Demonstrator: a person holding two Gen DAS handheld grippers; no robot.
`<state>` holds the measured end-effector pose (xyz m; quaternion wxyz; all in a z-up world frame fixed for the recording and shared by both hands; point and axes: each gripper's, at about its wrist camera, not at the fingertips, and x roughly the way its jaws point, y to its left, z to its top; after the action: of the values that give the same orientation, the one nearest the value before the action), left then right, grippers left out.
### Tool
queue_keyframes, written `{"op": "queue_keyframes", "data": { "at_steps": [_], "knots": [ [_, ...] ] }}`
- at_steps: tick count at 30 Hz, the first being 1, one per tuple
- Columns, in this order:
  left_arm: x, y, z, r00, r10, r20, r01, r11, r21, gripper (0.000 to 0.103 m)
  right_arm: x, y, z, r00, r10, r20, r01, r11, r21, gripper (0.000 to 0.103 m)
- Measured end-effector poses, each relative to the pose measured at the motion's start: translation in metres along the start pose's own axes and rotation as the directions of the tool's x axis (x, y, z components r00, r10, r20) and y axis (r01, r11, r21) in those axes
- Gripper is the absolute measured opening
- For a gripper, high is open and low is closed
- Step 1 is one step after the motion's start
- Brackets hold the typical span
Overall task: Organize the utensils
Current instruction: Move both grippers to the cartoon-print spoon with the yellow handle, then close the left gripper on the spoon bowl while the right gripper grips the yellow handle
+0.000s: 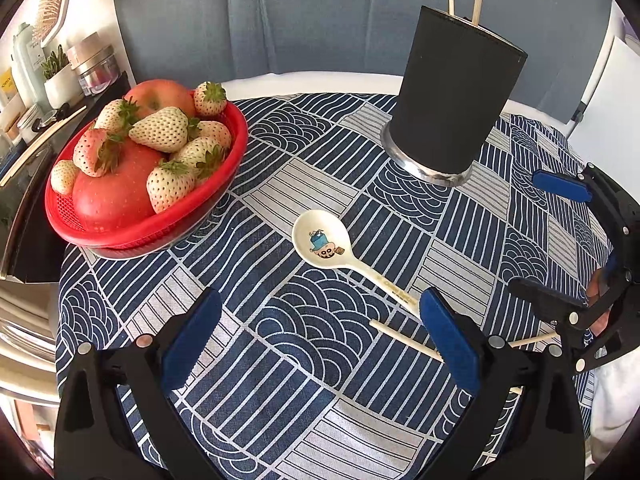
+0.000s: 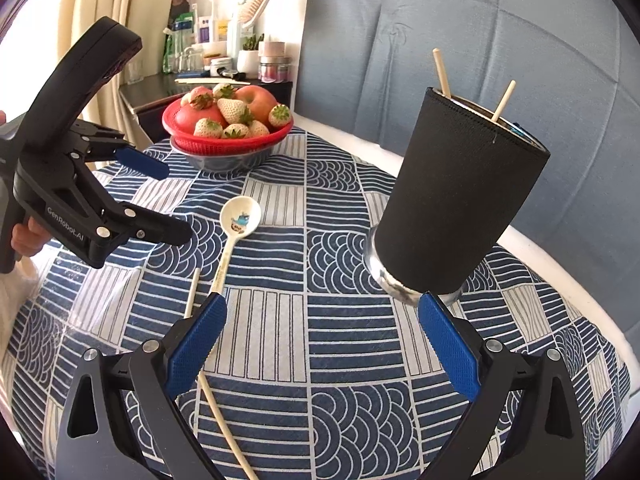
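The left tongs (image 1: pixel 320 344) hang wide open above the patterned surface (image 1: pixel 280 400), with nothing between their blue pads; the right tongs (image 2: pixel 320 344) are spread just as wide and likewise grip nothing. In the left wrist view, the white spoon (image 1: pixel 332 246) lies flat at the centre of the cloth, bowl up (a small cartoon figure is printed in it), its handle running toward 4 o'clock until it passes behind the right-hand blue pad of the left tongs. A loose chopstick (image 1: pixel 404 338) lies on the cloth just beyond the handle's end, at about 5 o'clock from the bowl; whether the two touch cannot be told. The black holder (image 1: pixel 454 96) stands upright at 1 o'clock from the spoon, well apart from it, on a shiny metal base; two chopsticks (image 1: pixel 476 8) poke out of its top. The red basket (image 1: pixel 132 236) of strawberries and apples sits at 10 o'clock, near the surface's edge. In the right wrist view the left tongs show at 9 o'clock, above the cloth, a hand (image 2: pixel 24 236) on their grip; a second loose chopstick (image 2: pixel 224 424) runs under the right tongs' left pad.
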<state>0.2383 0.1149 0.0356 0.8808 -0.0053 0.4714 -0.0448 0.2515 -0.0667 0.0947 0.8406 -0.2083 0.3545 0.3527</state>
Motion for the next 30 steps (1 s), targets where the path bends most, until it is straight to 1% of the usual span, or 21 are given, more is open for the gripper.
{"op": "queue_keyframes", "data": {
  "at_steps": [3,6,13,14,17,18,19,20,21,22,23,24,27,30],
  "knots": [
    [0.008,0.003,0.002,1.000,-0.004,-0.006,0.004,1.000,0.002,0.097,0.004,0.004,-0.006,1.000,0.010,-0.014,-0.010,1.000,-0.004,0.092],
    [0.014,0.009,0.005,0.999,-0.049,-0.006,0.049,0.999,-0.015,0.097,0.009,0.008,-0.012,0.999,0.000,-0.038,0.000,1.000,-0.014,0.092],
    [0.025,0.018,0.017,0.998,-0.056,0.031,0.057,0.998,-0.031,0.097,0.015,0.012,-0.021,0.998,-0.001,-0.066,0.000,1.000,-0.012,0.092],
    [0.026,0.018,0.018,0.998,-0.054,0.037,0.055,0.998,-0.027,0.096,0.016,0.012,-0.021,0.998,-0.003,-0.069,0.002,1.000,-0.013,0.092],
    [0.029,0.018,0.021,0.997,-0.051,0.056,0.051,0.999,-0.006,0.089,0.018,0.012,-0.022,0.997,-0.001,-0.077,0.001,1.000,-0.013,0.092],
    [0.031,0.017,0.021,0.997,-0.053,0.056,0.053,0.999,0.005,0.084,0.019,0.011,-0.022,0.997,-0.002,-0.079,0.001,1.000,-0.012,0.092],
    [0.034,0.016,0.022,0.997,-0.060,0.049,0.059,0.998,0.018,0.077,0.019,0.011,-0.021,0.997,0.001,-0.080,-0.002,1.000,-0.011,0.092],
    [0.038,0.015,0.022,0.996,-0.084,0.028,0.083,0.996,0.033,0.069,0.020,0.011,-0.021,0.997,0.006,-0.082,-0.007,1.000,-0.010,0.092],
    [0.043,0.015,0.023,0.992,-0.125,-0.001,0.125,0.992,0.033,0.044,0.021,0.012,-0.021,0.996,0.007,-0.083,-0.007,1.000,-0.010,0.092],
    [0.047,0.015,0.023,0.991,-0.134,-0.015,0.134,0.991,0.026,0.020,0.021,0.012,-0.021,0.996,0.005,-0.084,-0.006,1.000,-0.010,0.092],
    [0.051,0.015,0.024,0.992,-0.120,-0.029,0.121,0.992,0.022,0.008,0.022,0.012,-0.020,0.996,0.006,-0.085,-0.007,1.000,-0.010,0.092],
    [0.052,0.015,0.024,0.993,-0.117,-0.032,0.117,0.993,0.017,0.001,0.022,0.013,-0.020,0.996,0.009,-0.085,-0.010,1.000,-0.008,0.092],
    [0.049,0.013,0.021,0.996,-0.090,-0.022,0.091,0.996,0.025,0.000,0.025,0.015,-0.017,0.996,0.022,-0.082,-0.023,1.000,-0.012,0.092],
    [0.038,0.010,0.019,0.996,-0.091,0.014,0.091,0.995,0.047,0.000,0.027,0.018,-0.014,0.996,0.041,-0.076,-0.041,0.999,-0.006,0.092]
  ]
}}
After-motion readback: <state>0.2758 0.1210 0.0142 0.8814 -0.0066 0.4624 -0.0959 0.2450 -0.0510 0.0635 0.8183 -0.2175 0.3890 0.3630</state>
